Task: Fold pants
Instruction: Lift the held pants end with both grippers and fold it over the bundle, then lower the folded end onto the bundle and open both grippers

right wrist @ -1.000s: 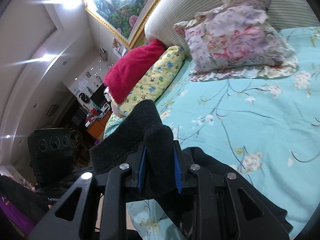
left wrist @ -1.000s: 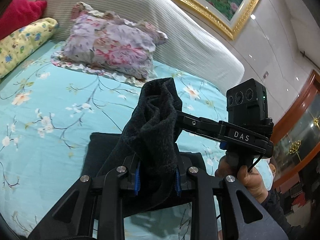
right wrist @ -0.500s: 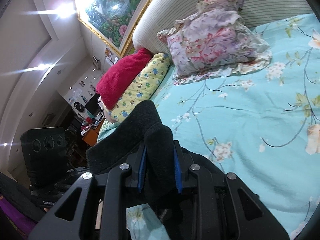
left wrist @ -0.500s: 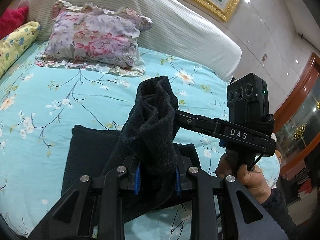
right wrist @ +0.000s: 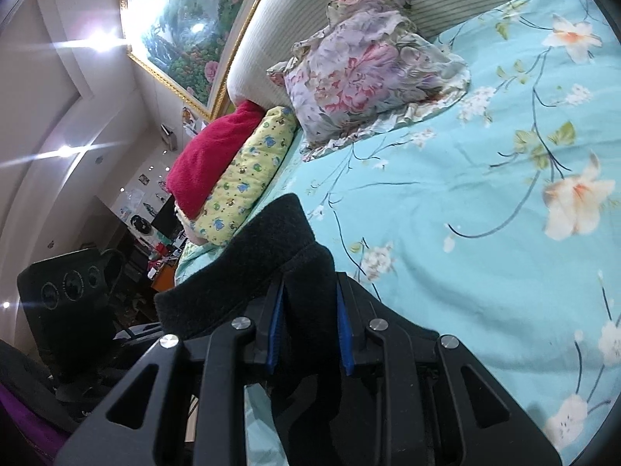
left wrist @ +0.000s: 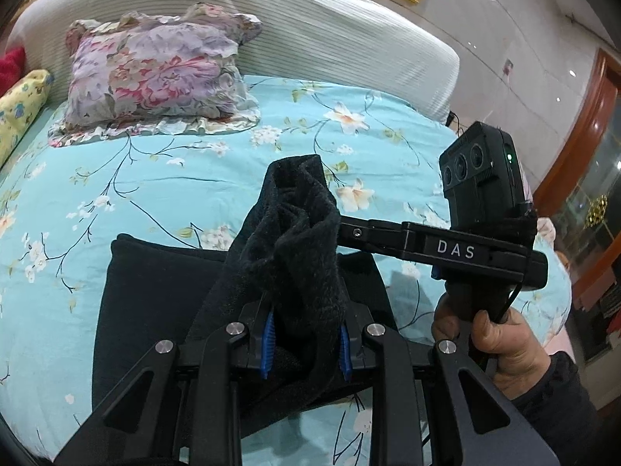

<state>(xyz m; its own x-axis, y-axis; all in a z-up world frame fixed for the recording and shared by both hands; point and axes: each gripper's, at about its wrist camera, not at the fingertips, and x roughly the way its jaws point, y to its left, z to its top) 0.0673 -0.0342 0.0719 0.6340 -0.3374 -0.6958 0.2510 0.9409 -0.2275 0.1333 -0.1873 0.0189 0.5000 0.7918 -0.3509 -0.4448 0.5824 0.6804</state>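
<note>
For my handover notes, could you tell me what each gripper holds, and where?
Both hold the black pants: left gripper and right gripper each pinch a bunched edge.

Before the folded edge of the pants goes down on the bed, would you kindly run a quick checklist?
1. Left gripper has black pants between its fingers: ok.
2. Right gripper has fabric between its fingers, jaws opening: not ok for carrying further.
3. Lower layer of pants lies flat on the bedspread: ok.
4. Floral pillow is apart from the pants: ok.
5. Edges line up with the layer beneath: cannot tell.
</note>
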